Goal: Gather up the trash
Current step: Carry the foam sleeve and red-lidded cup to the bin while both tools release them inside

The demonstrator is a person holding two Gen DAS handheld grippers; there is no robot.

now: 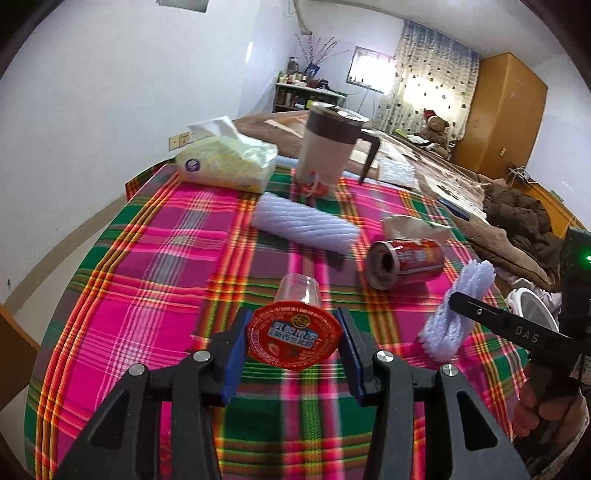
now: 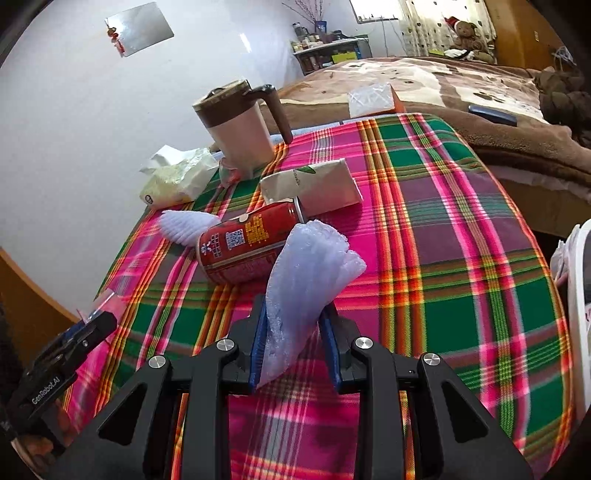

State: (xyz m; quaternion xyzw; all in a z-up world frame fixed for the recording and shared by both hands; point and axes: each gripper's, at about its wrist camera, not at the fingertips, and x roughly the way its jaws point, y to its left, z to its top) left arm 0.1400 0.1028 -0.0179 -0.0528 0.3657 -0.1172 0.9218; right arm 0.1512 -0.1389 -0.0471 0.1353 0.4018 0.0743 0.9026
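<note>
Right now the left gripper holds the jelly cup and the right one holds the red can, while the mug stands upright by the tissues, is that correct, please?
Not quite: the right gripper holds a white foam net, as the right wrist view shows. The red can lies on its side on the table, ungripped. The left gripper does hold the jelly cup, and the mug stands upright by the tissues.

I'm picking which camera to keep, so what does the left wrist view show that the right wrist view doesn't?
Only the left wrist view shows the left tool shut on a clear jelly cup with a red foil lid.

Only the right wrist view shows a mirror on the wall.

Both show the red can lying on its side, the lidded mug, and the foam netting gripped by the right tool.
</note>
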